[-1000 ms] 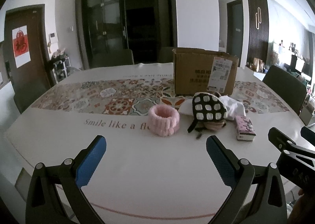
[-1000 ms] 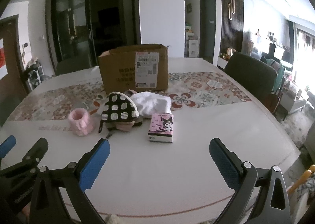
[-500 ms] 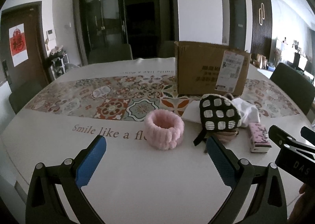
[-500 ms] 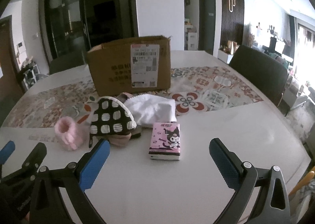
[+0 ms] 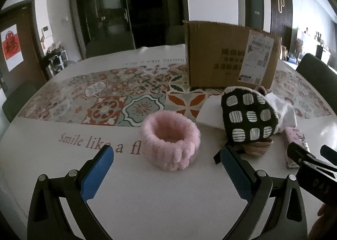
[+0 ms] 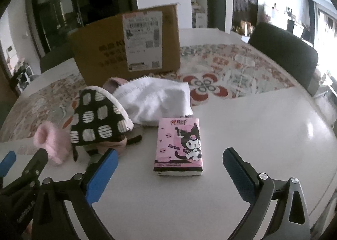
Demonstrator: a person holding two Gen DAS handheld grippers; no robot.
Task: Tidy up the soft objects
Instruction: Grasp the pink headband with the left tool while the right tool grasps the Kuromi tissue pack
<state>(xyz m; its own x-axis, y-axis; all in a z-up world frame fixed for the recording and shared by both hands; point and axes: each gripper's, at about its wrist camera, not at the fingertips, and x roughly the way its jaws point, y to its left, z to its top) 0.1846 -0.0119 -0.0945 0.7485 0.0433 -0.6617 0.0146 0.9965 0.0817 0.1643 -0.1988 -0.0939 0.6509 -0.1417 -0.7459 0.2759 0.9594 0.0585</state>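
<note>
Left wrist: headband (image 5: 170,142) ahead of open jaws

A white table (image 5: 168,208) with a patterned tile strip was seen. Toward its far edge stood a cardboard box (image 5: 227,58). Nearer the front edge were laid a pink fluffy band (image 5: 170,140), a pile of fabrics (image 6: 126,109) and a pink tissue pack (image 6: 179,147).

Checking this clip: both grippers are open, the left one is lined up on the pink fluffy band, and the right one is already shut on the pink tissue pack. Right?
Not quite. The right gripper is open too: in the right wrist view the pink tissue pack lies on the table between its spread fingers, untouched. The left gripper is open and lined up on the pink fluffy band, as you said.
</note>
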